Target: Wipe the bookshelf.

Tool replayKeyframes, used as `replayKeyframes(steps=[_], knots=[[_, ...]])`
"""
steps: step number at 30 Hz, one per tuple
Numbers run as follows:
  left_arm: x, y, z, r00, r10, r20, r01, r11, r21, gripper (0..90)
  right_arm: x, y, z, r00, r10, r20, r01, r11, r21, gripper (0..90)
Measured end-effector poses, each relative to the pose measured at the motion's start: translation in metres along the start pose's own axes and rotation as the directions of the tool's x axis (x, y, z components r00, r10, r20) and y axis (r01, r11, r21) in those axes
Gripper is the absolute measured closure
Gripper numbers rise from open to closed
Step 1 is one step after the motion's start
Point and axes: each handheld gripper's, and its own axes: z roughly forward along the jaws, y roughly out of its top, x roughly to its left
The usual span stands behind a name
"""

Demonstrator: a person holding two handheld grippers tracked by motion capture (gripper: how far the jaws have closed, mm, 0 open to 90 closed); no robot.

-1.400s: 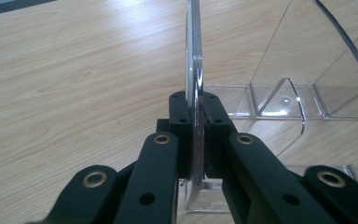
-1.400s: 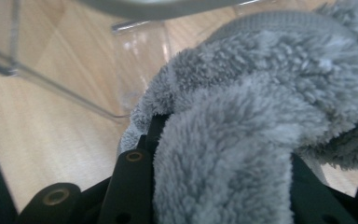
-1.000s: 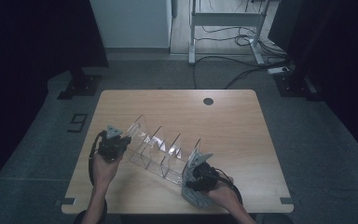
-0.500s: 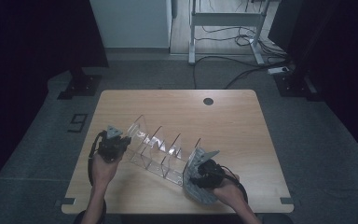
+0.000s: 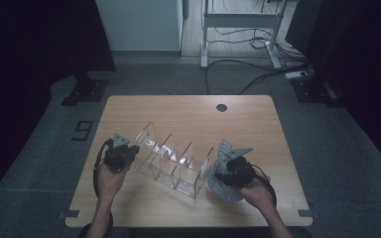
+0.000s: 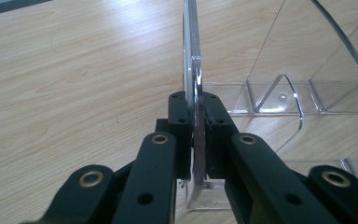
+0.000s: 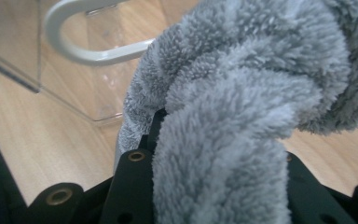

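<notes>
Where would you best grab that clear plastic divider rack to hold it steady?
By a thin end wall, probably, pinched across its flat faces from outside the rack. The clear plastic divider rack has upright panels slim enough to fit between jaws. The left gripper does just that: its pads are clamped on the edge of the end panel at the rack's left end.

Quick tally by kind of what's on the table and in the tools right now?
Clear acrylic divider rack: 1, its end panel clamped in the left tool
Grey fluffy cloth: 1, bunched in the right tool beside the rack's near end
Hand-held tools: 2
Wooden table: 1
Total: 5
</notes>
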Motion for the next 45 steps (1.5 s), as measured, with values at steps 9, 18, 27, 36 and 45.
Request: replayKeyframes(steps=[9,18,27,36,45], knots=[[0.001,0.0,0.0,1.0,0.002,0.009,-0.002,1.0,0.002,84.1,-0.035,-0.011,-0.018,0.9934,0.081,0.081,-0.078,0.996,-0.04,66.4],[0.001,0.0,-0.001,0.9999,0.005,0.011,-0.005,1.0,0.003,84.2,-0.071,-0.029,-0.037,0.97,0.183,0.16,-0.172,0.982,-0.081,66.2],[0.001,0.0,-0.001,0.9999,0.006,0.01,-0.006,1.0,0.005,84.1,-0.102,-0.05,-0.048,0.9351,0.28,0.217,-0.266,0.96,-0.093,65.5],[0.001,0.0,-0.001,0.9999,0.006,0.011,-0.006,1.0,0.008,84.0,-0.114,-0.064,-0.025,0.9306,0.288,0.226,-0.293,0.956,-0.012,64.0],[0.001,0.001,-0.001,0.9997,0.006,0.025,-0.007,0.9999,0.014,79.4,-0.123,-0.079,0.002,0.9408,0.276,0.197,-0.296,0.952,0.078,52.6]])
